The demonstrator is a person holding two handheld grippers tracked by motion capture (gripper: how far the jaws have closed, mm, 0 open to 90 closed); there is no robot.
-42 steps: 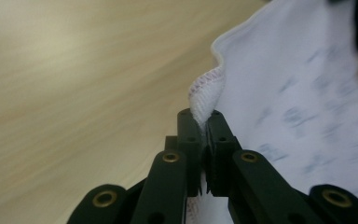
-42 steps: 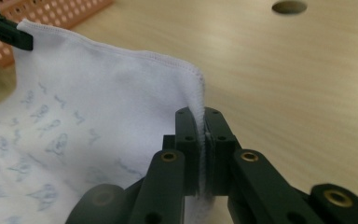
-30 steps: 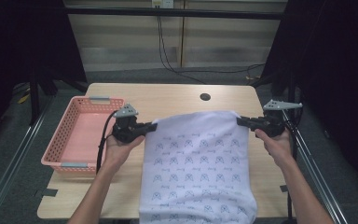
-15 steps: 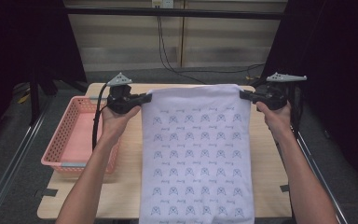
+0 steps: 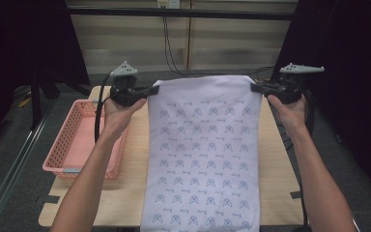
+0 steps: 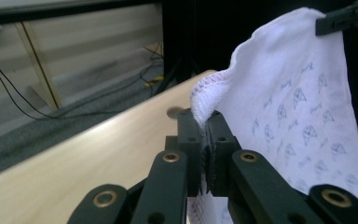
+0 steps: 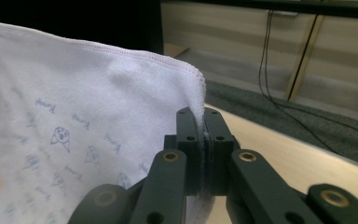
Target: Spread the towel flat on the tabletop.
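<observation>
High view: a white printed cloth (image 5: 205,154) is held up above the table (image 5: 130,183), its lower part draped over it.
Left gripper (image 5: 149,90): clamped on the cloth's upper left corner.
Right gripper (image 5: 254,87): clamped on the upper right corner.
Pink basket (image 5: 75,145): set on the table, left of the cloth.

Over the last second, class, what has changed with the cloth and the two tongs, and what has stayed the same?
Both tongs, left and right, have risen, lifting the patterned white cloth by its top corners until it hangs stretched between them, farther up in the high view. Nothing was grabbed or released: each stays shut on its corner. The pink basket and the table have not moved.
</observation>
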